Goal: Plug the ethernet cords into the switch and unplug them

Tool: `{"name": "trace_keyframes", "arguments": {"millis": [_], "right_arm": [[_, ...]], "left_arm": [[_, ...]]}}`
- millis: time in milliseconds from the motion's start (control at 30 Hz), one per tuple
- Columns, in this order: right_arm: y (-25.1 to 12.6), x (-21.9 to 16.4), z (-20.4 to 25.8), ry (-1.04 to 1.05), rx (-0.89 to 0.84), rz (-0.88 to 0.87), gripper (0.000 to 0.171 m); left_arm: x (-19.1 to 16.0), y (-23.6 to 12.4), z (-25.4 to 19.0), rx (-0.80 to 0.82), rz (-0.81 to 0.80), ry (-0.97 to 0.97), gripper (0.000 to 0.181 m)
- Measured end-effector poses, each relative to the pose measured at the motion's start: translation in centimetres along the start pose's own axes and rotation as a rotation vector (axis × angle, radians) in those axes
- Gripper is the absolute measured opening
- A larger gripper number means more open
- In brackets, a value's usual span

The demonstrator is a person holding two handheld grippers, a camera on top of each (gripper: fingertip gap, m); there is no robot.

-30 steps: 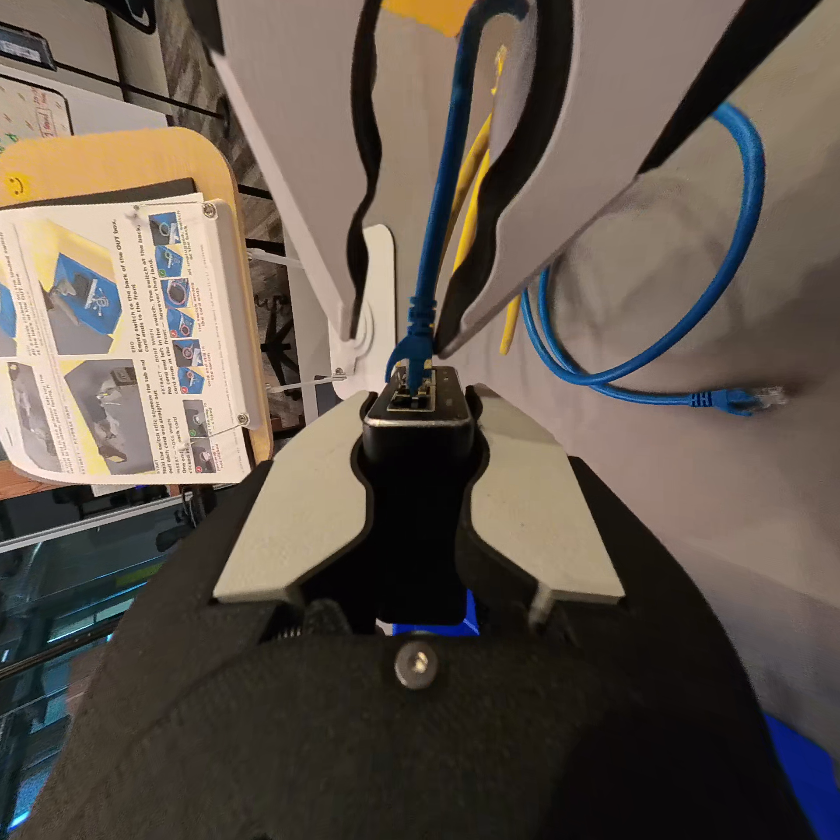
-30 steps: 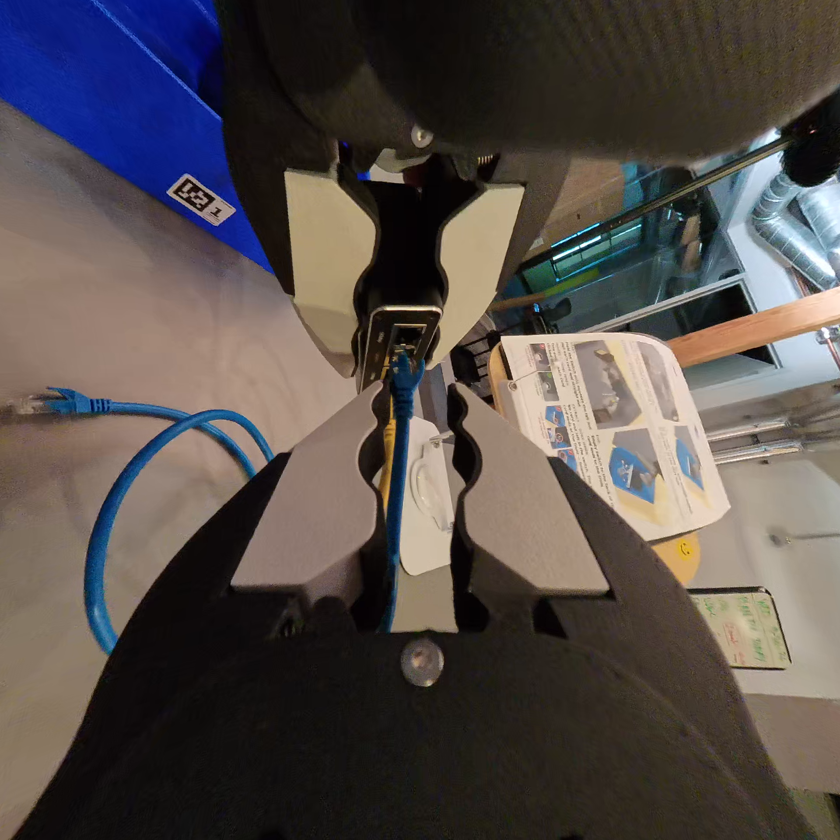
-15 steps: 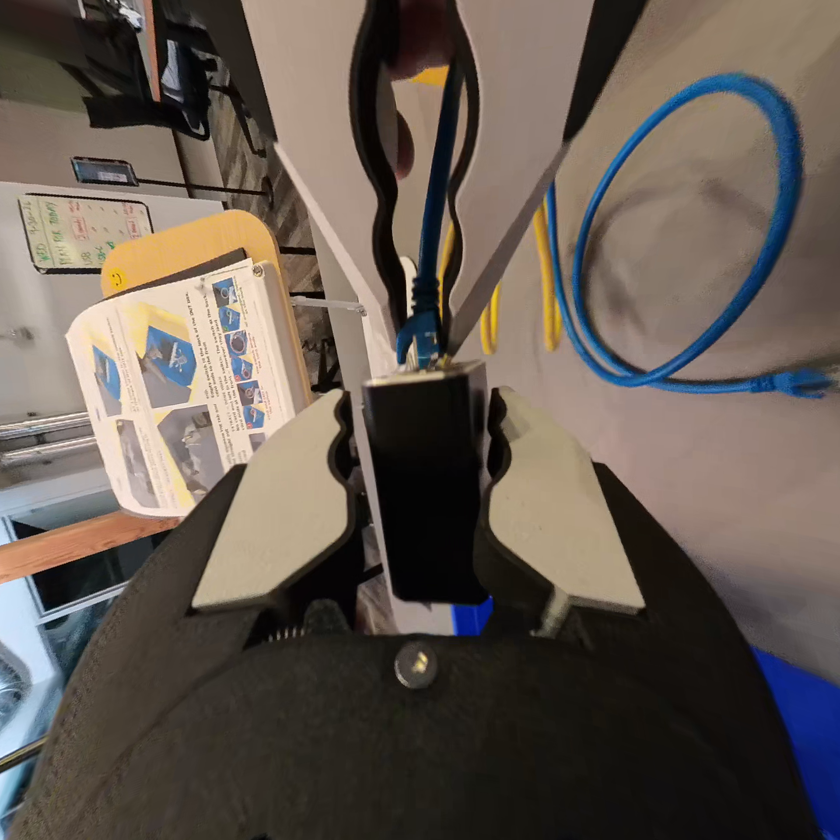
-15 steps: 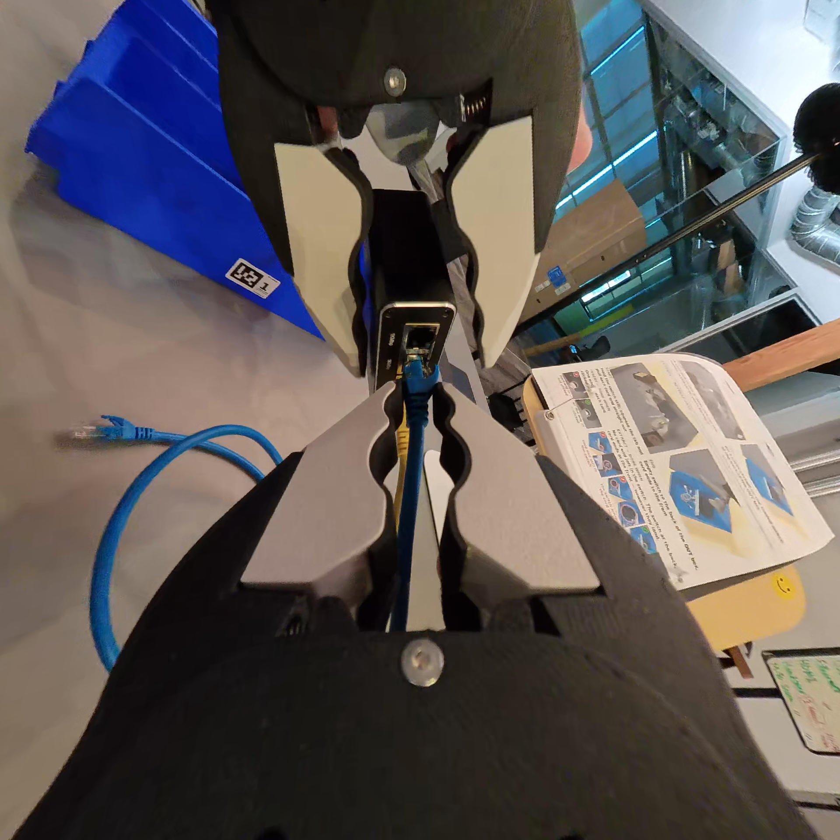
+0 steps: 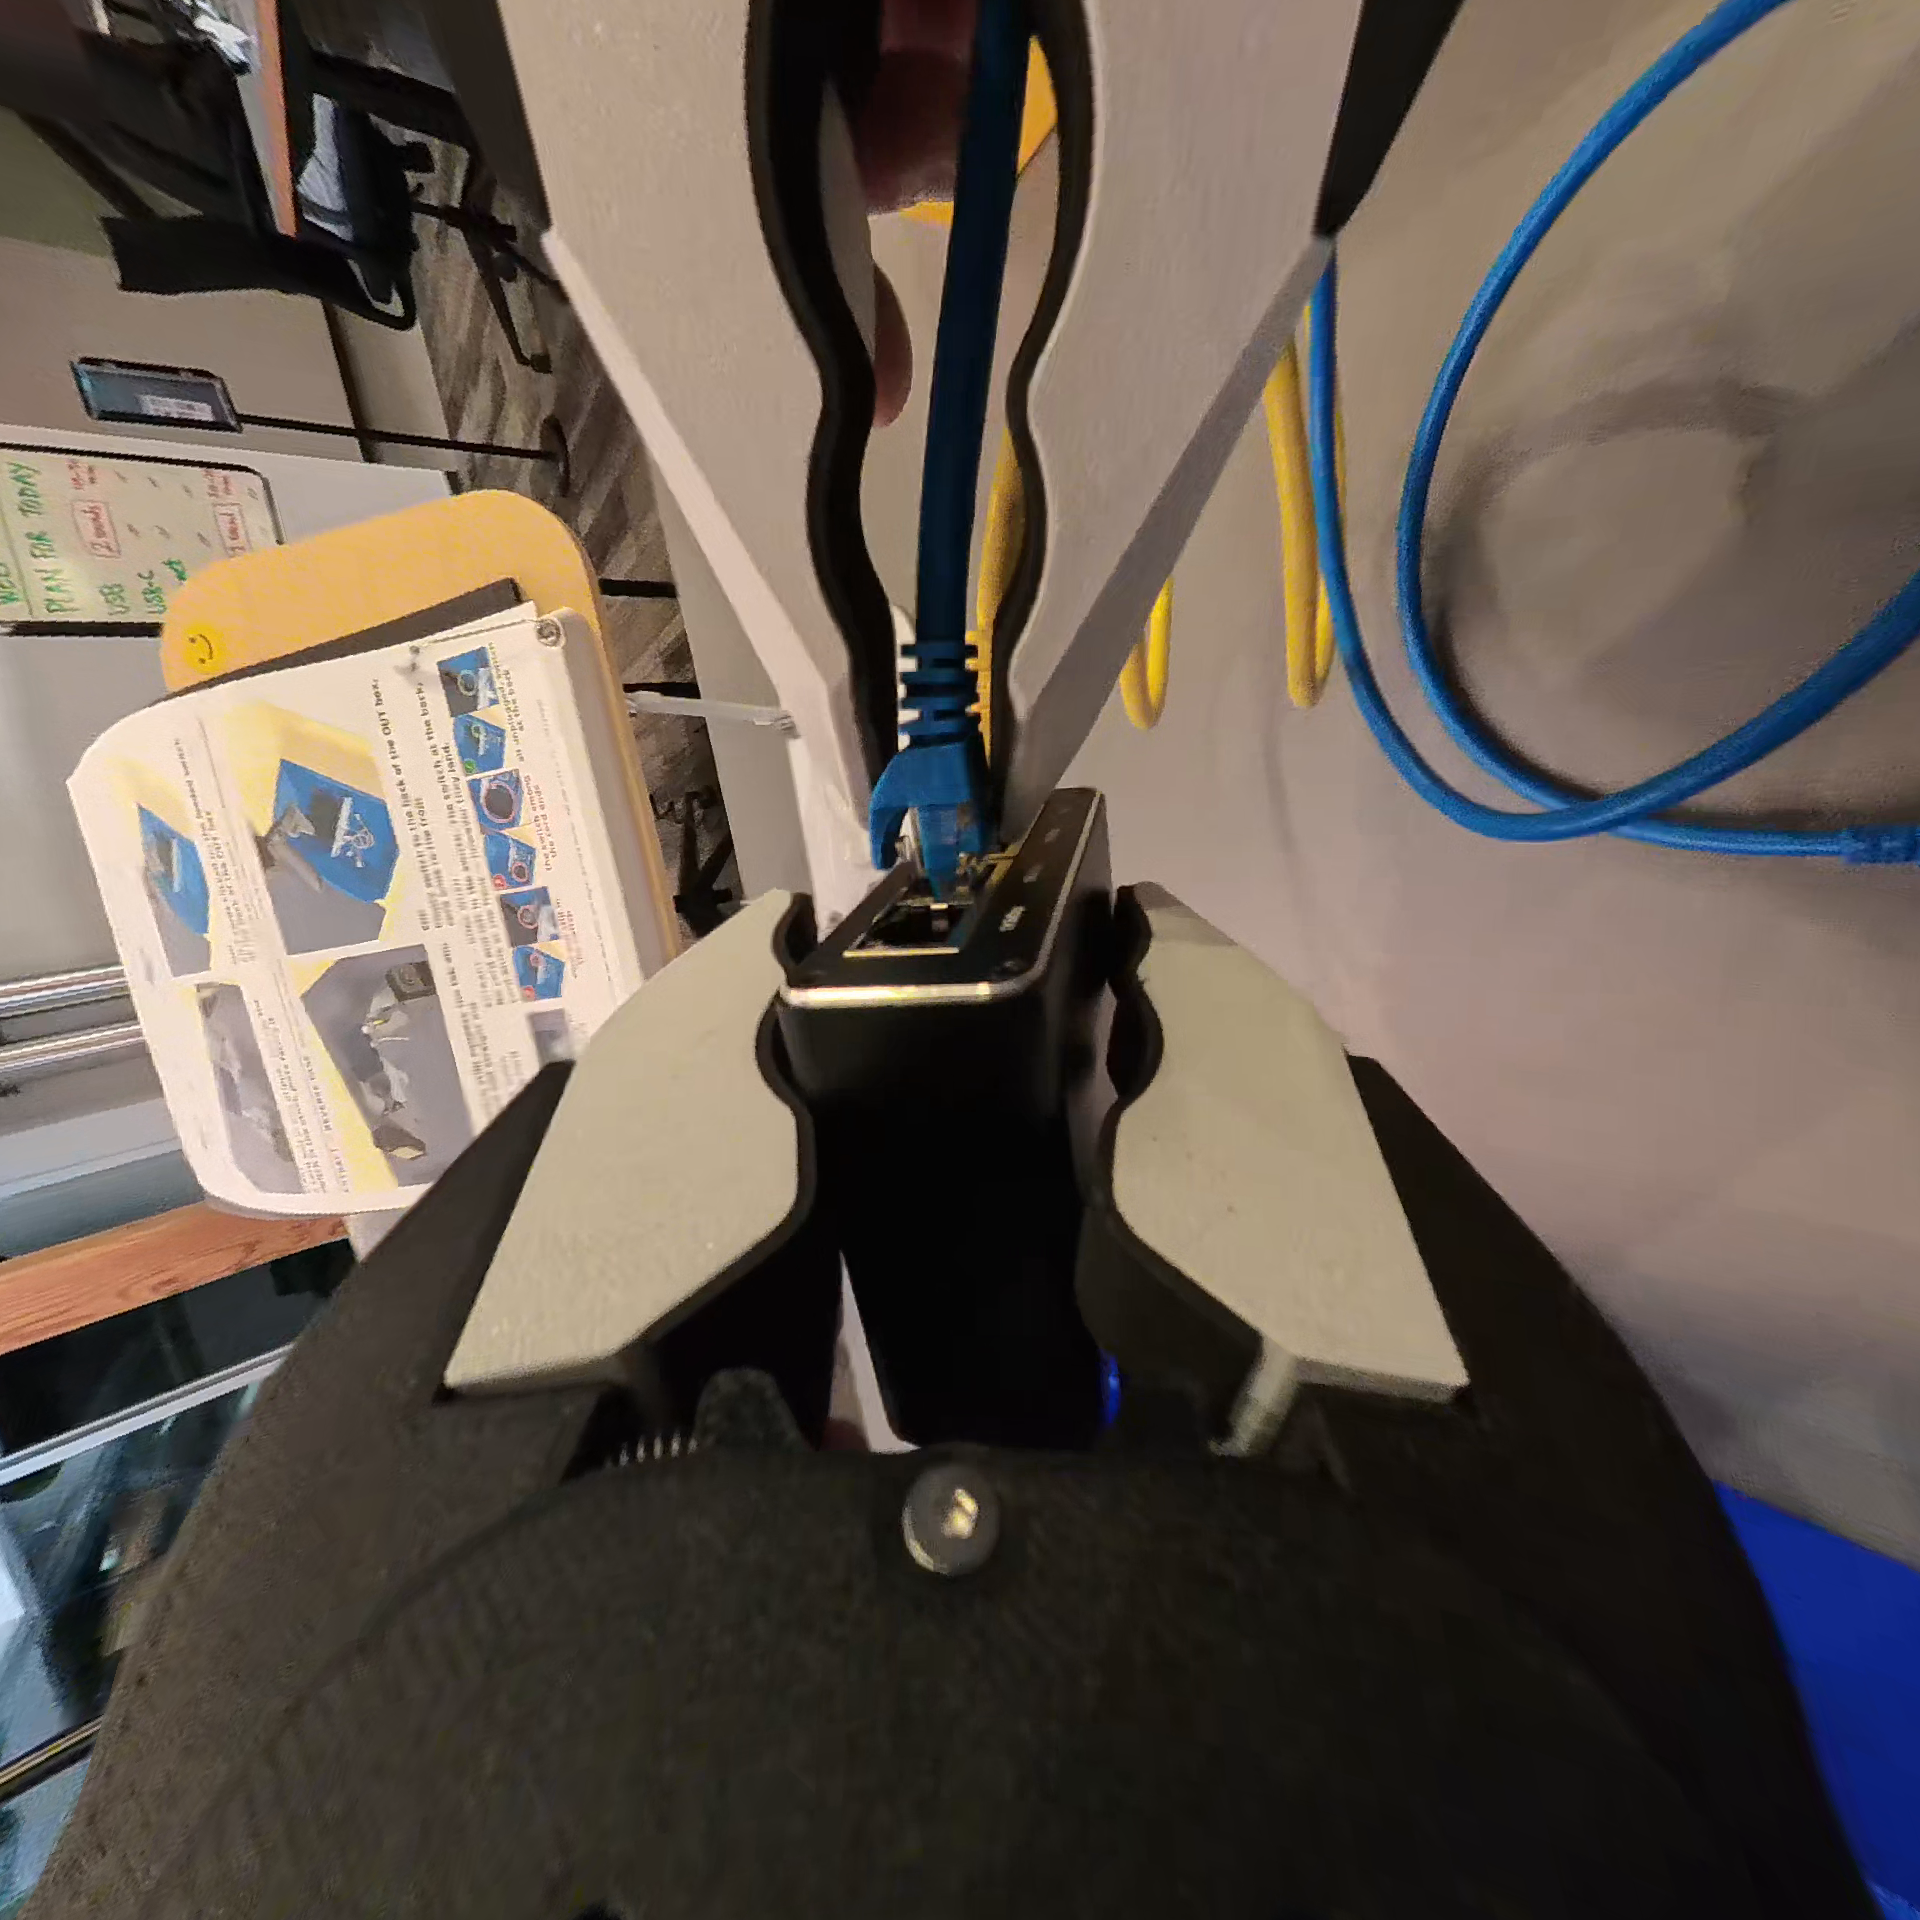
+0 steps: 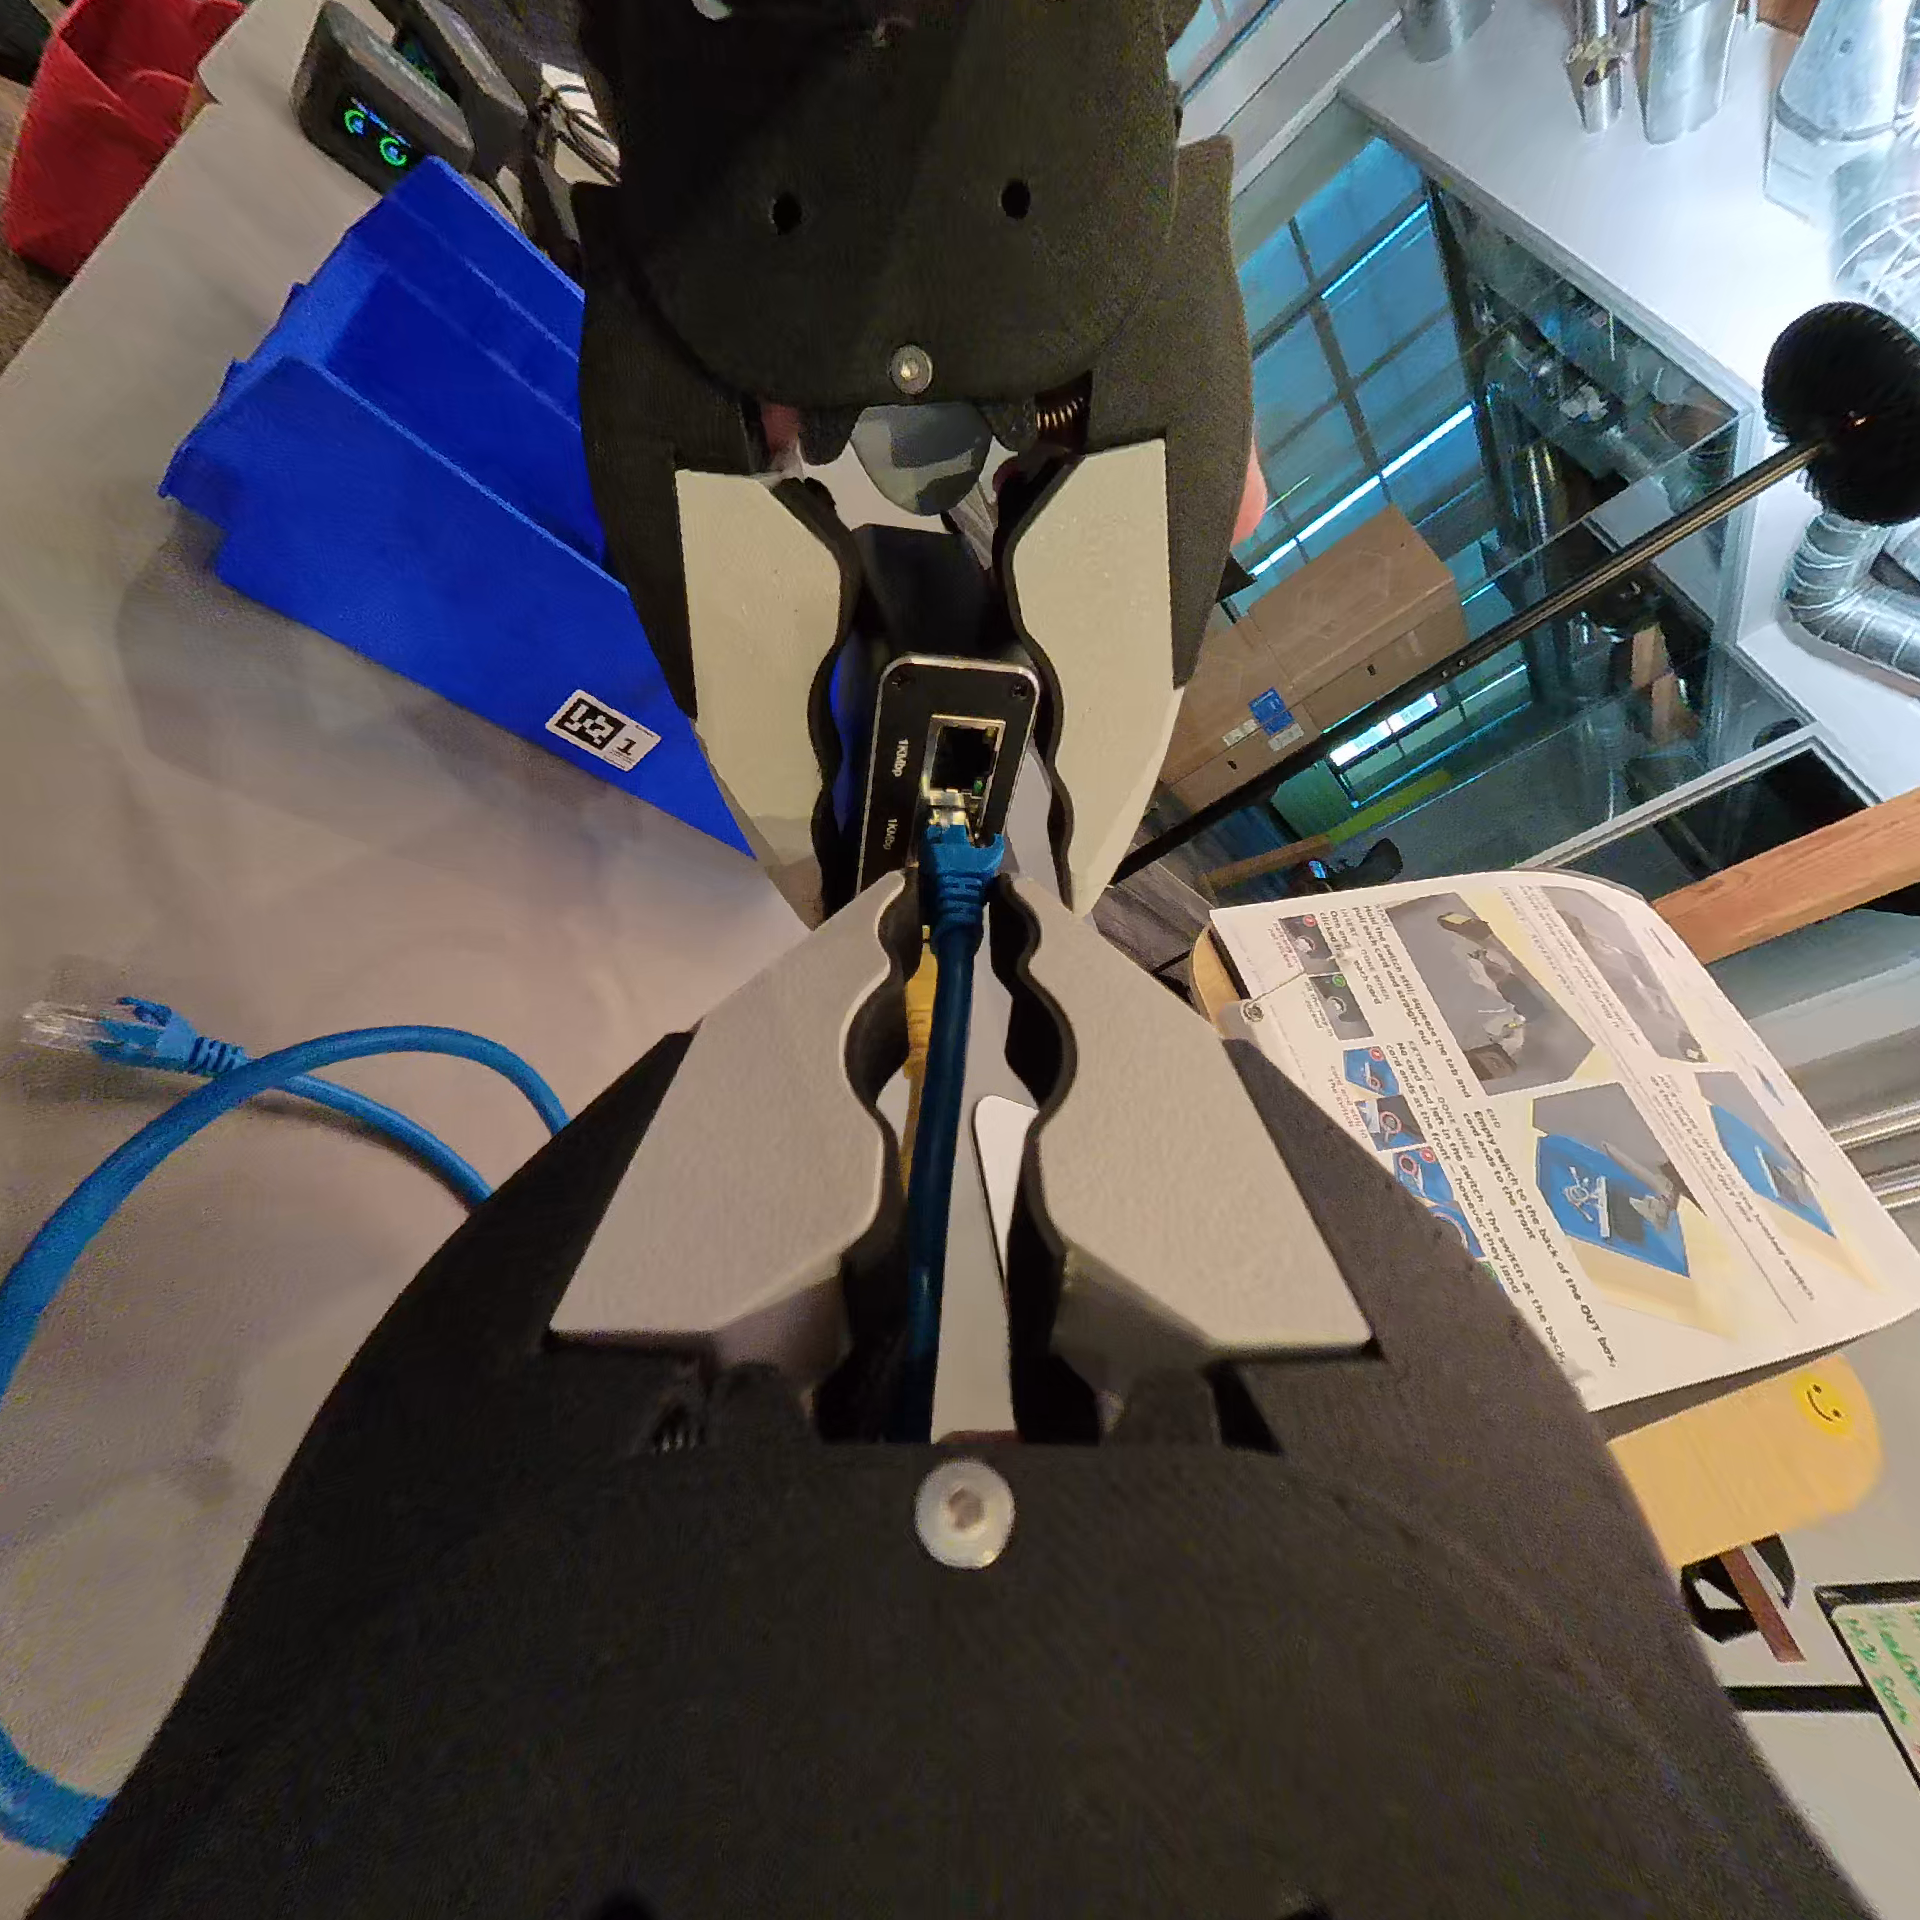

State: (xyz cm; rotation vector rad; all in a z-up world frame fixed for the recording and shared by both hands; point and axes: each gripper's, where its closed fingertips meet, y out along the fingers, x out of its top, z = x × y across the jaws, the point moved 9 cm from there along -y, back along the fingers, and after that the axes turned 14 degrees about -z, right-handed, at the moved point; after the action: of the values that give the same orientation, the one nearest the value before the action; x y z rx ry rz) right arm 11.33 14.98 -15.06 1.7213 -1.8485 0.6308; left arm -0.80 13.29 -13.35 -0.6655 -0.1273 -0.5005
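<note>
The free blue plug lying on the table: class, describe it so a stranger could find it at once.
Start at the grey table beside the blue bins. A loose blue cord loops across it, ending in the free plug. Unlike the darker blue cord at the switch, this plug lies unheld, touching no device.

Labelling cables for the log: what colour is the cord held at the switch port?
Dark blue cord, clearest in the right wrist view.
</note>
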Motion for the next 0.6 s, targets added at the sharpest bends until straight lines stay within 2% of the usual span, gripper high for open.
{"name": "trace_keyframes", "arguments": {"millis": [133, 300, 600], "right_arm": [[0.2, -0.1, 0.1, -0.016, -0.005, 0.022, 0.01], [0.3, 0.6, 0.1, -0.045, 0.003, 0.065, 0.019], [0.0, 1.2, -0.3, -0.025, 0.055, 0.089, 0.011]], "left_arm": [[0.1, 0.1, 0.0, 0.007, 0.042, 0.041, 0.053], [0.3, 0.3, -0.2, -0.008, 0.081, 0.089, 0.053], [1.0, 0.2, 0.0, -0.004, 0.079, 0.101, 0.052]]}}
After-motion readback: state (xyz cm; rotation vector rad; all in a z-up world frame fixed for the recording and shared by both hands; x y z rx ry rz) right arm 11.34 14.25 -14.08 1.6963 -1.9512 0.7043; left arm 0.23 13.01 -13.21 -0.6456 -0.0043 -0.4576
